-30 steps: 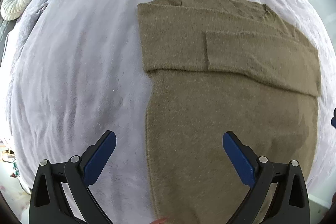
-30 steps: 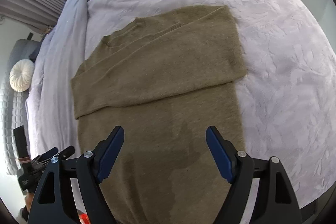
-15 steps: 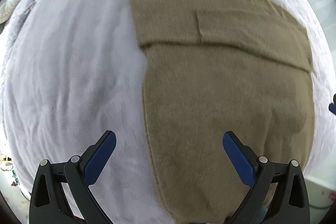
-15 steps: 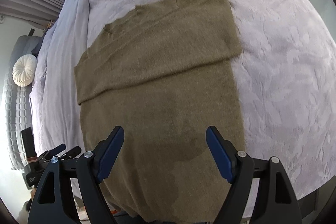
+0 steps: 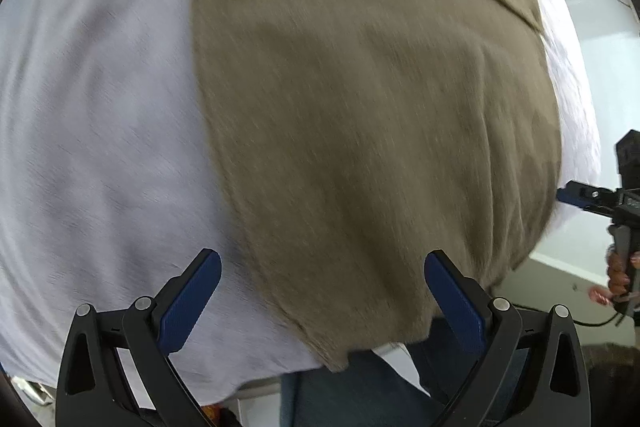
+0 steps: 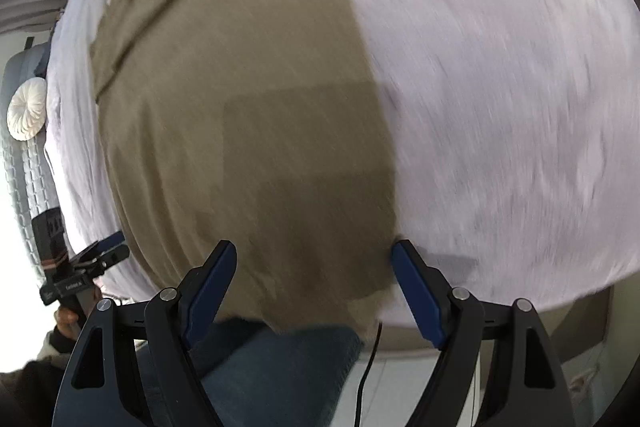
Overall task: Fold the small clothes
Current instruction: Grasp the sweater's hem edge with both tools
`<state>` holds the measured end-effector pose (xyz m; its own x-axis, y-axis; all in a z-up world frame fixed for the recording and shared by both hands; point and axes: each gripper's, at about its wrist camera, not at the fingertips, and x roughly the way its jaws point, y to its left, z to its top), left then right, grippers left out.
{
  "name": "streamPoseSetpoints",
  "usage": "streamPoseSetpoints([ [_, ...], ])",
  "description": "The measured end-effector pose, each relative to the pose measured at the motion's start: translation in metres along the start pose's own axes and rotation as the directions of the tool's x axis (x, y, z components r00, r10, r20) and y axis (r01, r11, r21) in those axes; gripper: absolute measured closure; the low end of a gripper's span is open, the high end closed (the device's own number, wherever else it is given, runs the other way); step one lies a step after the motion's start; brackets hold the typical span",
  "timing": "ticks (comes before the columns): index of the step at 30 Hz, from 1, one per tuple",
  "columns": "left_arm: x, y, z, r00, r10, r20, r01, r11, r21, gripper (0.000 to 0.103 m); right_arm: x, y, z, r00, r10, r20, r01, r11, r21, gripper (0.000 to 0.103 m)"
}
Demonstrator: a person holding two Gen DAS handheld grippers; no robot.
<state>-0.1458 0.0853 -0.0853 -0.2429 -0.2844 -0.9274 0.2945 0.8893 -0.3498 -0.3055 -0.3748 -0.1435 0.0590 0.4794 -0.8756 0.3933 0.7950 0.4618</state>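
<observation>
Closest in, the left gripper [image 5: 322, 301] holds its blue-padded jaws spread wide with nothing between them, and the near left corner of the olive-brown knitted sweater's [image 5: 360, 115] hem hangs just ahead of the gap, draped over the bed's edge. The right gripper [image 6: 312, 293] is likewise spread wide and empty, its right pad level with the garment's right side edge, its left pad over the hem. Judging by this, each gripper is lined up on its own bottom corner so the hem can be pinched and carried up toward the collar.

Below both grippers the person's dark blue denim trouser leg [image 6: 280, 367] shows past the mattress edge, which suggests they stand right against the bed to reach the hem.

Ahead of the grippers the sweater lies flat on the pale lilac plush bed cover [image 5: 92, 115], its body running straight away from them. Farther off, a sleeve is laid across the chest, so the side folds look done and the lengthwise fold remains.

Far to the left of the right gripper sits a round white pleated cushion [image 6: 26, 109]. Both views are motion-blurred, so fine detail is uncertain.
</observation>
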Motion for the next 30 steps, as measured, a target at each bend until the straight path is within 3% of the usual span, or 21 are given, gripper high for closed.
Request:
streamPoseSetpoints([
  [8,0.023,-0.02,-0.012,0.996,-0.068,-0.058,0.068,0.998,0.01,0.001,0.036,-0.024,-0.022,0.993,0.097,-0.059,-0.096,0.995,0.031,0.02],
  [14,0.018,-0.029,-0.011,0.988,-0.145,-0.059,0.146,0.989,0.011,0.001,0.059,-0.005,-0.034,0.971,0.203,-0.126,-0.207,0.978,-0.02,0.019],
  [18,0.009,-0.023,-0.01,0.98,-0.186,-0.074,0.188,0.982,0.02,0.002,0.063,0.003,-0.036,0.966,0.226,-0.126,-0.228,0.974,0.0,0.019],
  [19,0.008,-0.022,-0.011,0.978,-0.194,-0.074,0.195,0.981,0.019,0.013,0.06,0.0,-0.035,0.965,0.235,-0.119,-0.235,0.972,0.02,0.027],
  [20,0.006,-0.022,-0.012,0.975,-0.208,-0.079,0.21,0.977,0.019,0.022,0.058,-0.004,-0.034,0.963,0.245,-0.115,-0.241,0.969,0.05,0.049],
  [21,0.006,-0.02,-0.012,0.969,-0.226,-0.099,0.228,0.974,0.014,0.044,0.054,-0.013,-0.036,0.962,0.248,-0.114,-0.241,0.968,0.07,0.063],
  [22,0.007,-0.015,-0.011,0.968,-0.224,-0.115,0.227,0.974,0.013,0.064,0.052,-0.016,-0.036,0.962,0.251,-0.108,-0.242,0.966,0.088,0.086],
  [23,0.01,-0.015,-0.013,0.968,-0.218,-0.122,0.222,0.975,0.019,0.074,0.05,-0.016,-0.036,0.96,0.26,-0.104,-0.251,0.964,0.087,0.087],
  [24,0.011,-0.018,-0.014,0.968,-0.211,-0.134,0.217,0.975,0.037,0.093,0.047,-0.014,-0.036,0.959,0.264,-0.102,-0.258,0.963,0.074,0.087],
  [27,0.012,-0.022,-0.02,0.968,-0.214,-0.131,0.224,0.972,0.068,0.095,0.035,0.001,-0.035,0.945,0.313,-0.098,-0.312,0.95,0.024,0.087],
  [30,-0.004,-0.016,-0.016,0.957,-0.271,-0.103,0.277,0.96,0.049,0.095,0.018,0.012,-0.03,0.919,0.389,-0.061,-0.39,0.921,0.003,0.087],
])
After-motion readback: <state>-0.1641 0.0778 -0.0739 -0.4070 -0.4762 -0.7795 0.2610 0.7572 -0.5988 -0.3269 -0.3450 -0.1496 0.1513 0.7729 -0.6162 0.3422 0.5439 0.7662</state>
